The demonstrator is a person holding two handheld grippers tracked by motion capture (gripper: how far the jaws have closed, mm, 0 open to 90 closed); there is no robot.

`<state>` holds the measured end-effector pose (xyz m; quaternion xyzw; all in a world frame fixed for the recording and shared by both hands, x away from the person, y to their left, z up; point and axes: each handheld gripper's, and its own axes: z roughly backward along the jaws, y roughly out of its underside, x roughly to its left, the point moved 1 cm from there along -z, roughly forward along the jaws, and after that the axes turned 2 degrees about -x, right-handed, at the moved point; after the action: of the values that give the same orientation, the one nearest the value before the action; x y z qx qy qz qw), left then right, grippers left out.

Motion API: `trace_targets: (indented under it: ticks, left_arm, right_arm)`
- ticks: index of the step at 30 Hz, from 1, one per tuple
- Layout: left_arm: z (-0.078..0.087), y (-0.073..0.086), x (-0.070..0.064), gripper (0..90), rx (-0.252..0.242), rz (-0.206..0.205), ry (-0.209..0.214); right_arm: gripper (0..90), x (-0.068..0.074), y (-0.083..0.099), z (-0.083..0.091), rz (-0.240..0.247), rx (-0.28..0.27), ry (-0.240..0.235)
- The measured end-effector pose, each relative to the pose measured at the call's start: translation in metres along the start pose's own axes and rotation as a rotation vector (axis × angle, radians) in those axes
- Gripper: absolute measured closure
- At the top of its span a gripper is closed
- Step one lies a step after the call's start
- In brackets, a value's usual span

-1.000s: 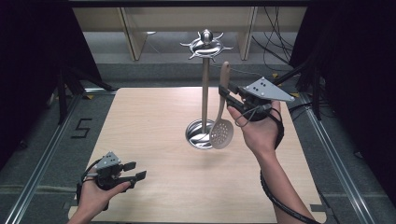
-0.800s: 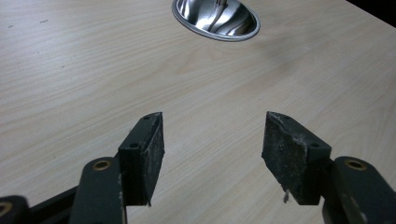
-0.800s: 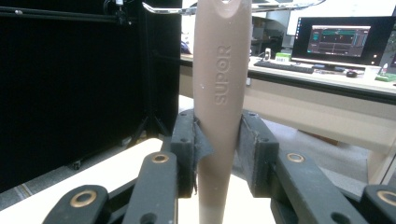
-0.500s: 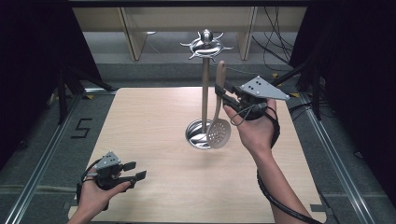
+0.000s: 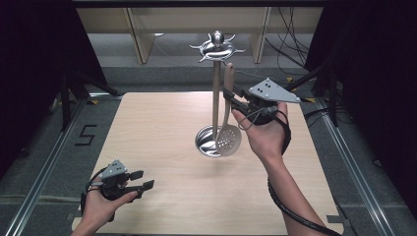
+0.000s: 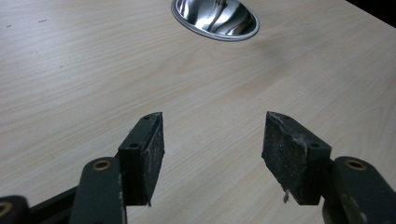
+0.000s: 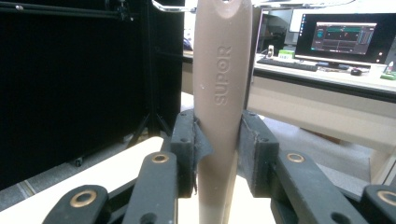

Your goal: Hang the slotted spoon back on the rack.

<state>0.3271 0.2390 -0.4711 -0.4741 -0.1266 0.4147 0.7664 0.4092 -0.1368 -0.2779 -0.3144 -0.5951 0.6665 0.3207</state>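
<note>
high view: left gripper low at near left corner of wooden surface, jaws wide apart, nothing between. farther, right gripper raised, jaws closed on beige handle of slotted spoon, spoon upright, perforated head just above round steel base of utensil stand. stand pole right beside handle.

- The right gripper is raised above the table, jaws closed on a slotted spoon's handle, held from below by the right hand.
- The left gripper rests low, jaws apart, in the left hand.
</note>
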Motion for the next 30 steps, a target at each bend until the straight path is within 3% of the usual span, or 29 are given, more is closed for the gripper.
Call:
trace_targets:
  ticks: [6,18,20,30]
  left_arm:
    - [-0.001,0.000,0.001,38.0,-0.009,-0.001,0.010]
    - [0.000,0.000,0.000,38.0,0.000,0.001,0.002]
    - [0.000,0.000,0.000,38.0,0.000,0.001,0.002]
    - [0.000,0.000,0.000,38.0,-0.003,0.002,0.012]
  right_arm:
    - [70.0,0.000,0.000,-0.004,0.022,0.006,0.014]
    - [70.0,0.000,-0.002,-0.008,0.016,0.021,0.031]
    - [70.0,0.001,-0.002,-0.009,-0.005,0.029,0.029]
    - [69.9,-0.002,-0.003,-0.015,0.005,0.036,0.038]
